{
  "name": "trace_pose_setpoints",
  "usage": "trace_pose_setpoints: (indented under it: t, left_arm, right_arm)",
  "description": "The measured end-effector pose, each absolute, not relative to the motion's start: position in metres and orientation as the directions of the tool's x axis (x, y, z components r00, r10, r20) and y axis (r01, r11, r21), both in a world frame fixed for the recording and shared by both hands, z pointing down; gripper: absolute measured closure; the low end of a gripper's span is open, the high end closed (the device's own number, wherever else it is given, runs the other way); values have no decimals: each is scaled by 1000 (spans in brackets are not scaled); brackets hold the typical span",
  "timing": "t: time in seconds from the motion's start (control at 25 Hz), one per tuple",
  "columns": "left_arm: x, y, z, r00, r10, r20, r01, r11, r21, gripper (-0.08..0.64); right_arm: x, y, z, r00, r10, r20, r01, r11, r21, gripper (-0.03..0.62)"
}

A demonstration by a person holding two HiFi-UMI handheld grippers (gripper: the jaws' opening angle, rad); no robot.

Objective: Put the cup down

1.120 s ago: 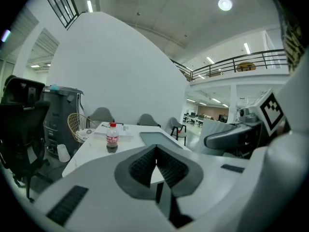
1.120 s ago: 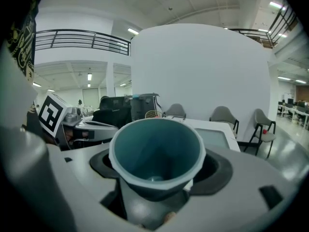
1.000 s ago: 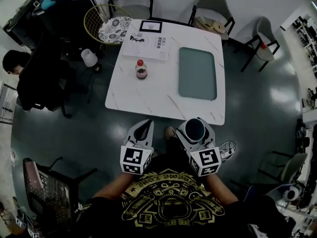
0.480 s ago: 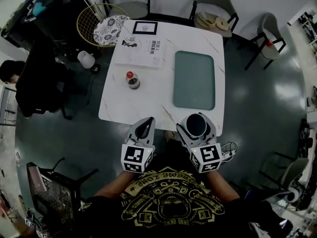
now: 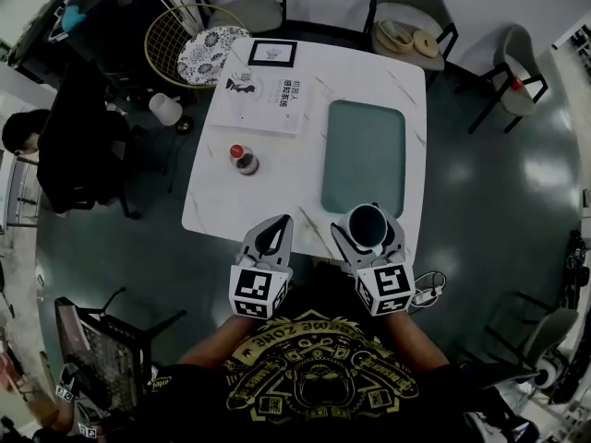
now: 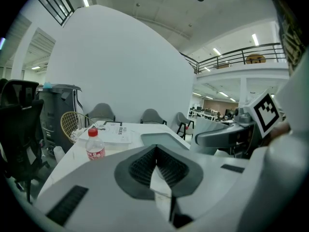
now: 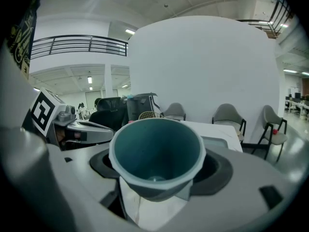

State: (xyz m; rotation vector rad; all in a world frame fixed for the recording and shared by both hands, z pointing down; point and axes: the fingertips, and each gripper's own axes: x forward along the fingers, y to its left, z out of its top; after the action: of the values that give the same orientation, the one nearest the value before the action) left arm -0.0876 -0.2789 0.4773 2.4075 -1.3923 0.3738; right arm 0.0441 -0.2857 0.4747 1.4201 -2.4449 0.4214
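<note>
A blue-green cup (image 5: 366, 226) with a pale rim (image 7: 155, 151) sits upright between the jaws of my right gripper (image 5: 367, 233), which is shut on it over the near right edge of the white table (image 5: 249, 201). In the right gripper view the cup's inside looks empty. My left gripper (image 5: 271, 238) hovers beside it over the table's near edge, its jaws closed together on nothing (image 6: 157, 162). A grey-green tray (image 5: 364, 156) lies on the table just beyond the cup.
A small bottle with a red cap (image 5: 243, 159) stands on the table's left half, also in the left gripper view (image 6: 95, 145). Papers (image 5: 266, 91) and a framed card (image 5: 272, 53) lie at the far end. Chairs (image 5: 406, 17) ring the table. A person (image 5: 37, 141) sits at the left.
Both grippers have moved forward, from short of the table to over its near edge. The cup stays held in the right gripper.
</note>
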Motion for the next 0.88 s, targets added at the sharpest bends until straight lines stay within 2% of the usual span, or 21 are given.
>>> trace_pose_setpoints:
  t: [0.88]
  left_arm:
    - [-53,-333,547,398,-763,510,-914,-379,146,549]
  right_arm:
    - [59,-370,538,-552,-735,393,-826,547,-137,216]
